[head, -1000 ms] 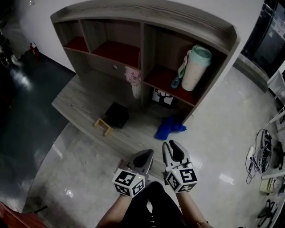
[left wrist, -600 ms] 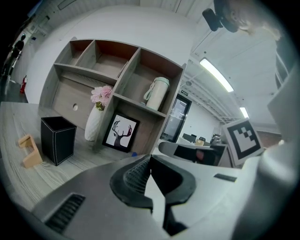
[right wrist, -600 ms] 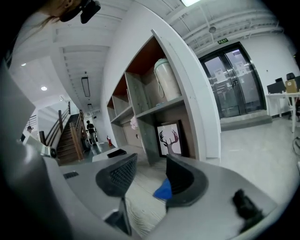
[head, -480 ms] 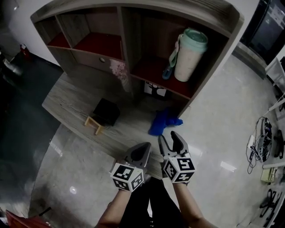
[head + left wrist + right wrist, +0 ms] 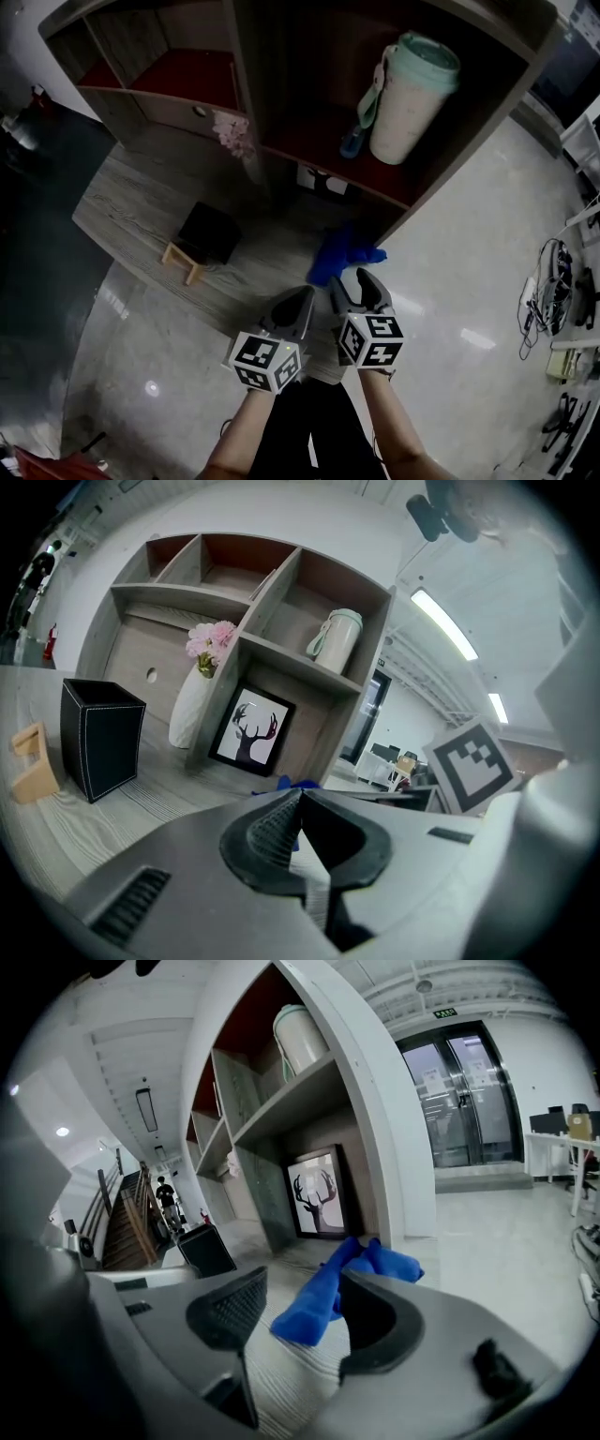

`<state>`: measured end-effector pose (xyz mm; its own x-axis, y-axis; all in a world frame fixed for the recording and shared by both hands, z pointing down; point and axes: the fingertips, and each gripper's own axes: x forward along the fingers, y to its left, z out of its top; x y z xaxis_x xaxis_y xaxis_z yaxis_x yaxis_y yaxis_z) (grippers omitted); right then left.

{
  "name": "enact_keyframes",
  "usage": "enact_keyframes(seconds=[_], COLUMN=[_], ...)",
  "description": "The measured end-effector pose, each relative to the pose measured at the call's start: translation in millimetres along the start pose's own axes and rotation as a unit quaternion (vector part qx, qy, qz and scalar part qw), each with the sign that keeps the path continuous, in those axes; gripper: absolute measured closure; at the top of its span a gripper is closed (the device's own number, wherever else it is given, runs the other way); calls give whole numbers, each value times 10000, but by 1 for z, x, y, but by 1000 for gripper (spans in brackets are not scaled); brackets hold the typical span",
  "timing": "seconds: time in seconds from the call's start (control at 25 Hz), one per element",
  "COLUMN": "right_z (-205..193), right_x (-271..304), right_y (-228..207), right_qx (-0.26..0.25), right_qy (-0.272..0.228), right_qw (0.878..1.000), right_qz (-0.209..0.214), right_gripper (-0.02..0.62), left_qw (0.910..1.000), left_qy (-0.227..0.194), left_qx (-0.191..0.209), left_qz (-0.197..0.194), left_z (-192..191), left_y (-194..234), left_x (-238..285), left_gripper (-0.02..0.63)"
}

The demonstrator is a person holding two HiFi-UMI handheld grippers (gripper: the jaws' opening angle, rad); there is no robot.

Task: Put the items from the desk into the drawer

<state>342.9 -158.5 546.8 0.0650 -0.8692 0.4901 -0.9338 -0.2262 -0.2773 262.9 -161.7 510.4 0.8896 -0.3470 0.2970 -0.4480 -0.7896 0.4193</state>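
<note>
Fingers: right gripper (image 5: pixel 298 1288) just opening wide — blue cloth (image 5: pixel 389 1262) between, ungripped; left gripper (image 5: pixel 299 799) closed.

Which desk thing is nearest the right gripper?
The blue cloth, ahead of the right gripper, whose empty jaws have just been opening; the black box sits farther left.

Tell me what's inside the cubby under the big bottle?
A framed deer picture stands there, under the bottle. In the head view the shelf covers most of it; anything behind it is hidden.

left claw (image 5: pixel 302 298): grey shell, black ribbed pads (image 5: pixel 270 832) | right claw (image 5: pixel 347 281): alike | cubes (image 5: pixel 265 361): black-and-white square markers
</note>
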Motion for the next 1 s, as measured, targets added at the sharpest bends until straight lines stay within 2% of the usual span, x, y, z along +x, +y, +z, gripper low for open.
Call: enact_keyframes(seconds=[0.28, 0.72, 1.0], right_z=[-13, -38, -47], right_x=[30, 70, 79], right_y=[-11, -29, -37], right_qx=[104, 469, 144], right_qy=[430, 1205, 1429], right_qw=[9990, 9898, 9855], right_qz=[-95, -596, -903], right_gripper=[327, 321, 324], left_qw=[9999, 9994, 9991], left_qy=[6, 54, 120], left_qx=[-110, -246, -304], left_qz=[60, 226, 270], left_z=[-2, -7, -13], left_y=[14, 38, 46], left_x=[22, 33, 36], left_gripper=[595, 595, 595])
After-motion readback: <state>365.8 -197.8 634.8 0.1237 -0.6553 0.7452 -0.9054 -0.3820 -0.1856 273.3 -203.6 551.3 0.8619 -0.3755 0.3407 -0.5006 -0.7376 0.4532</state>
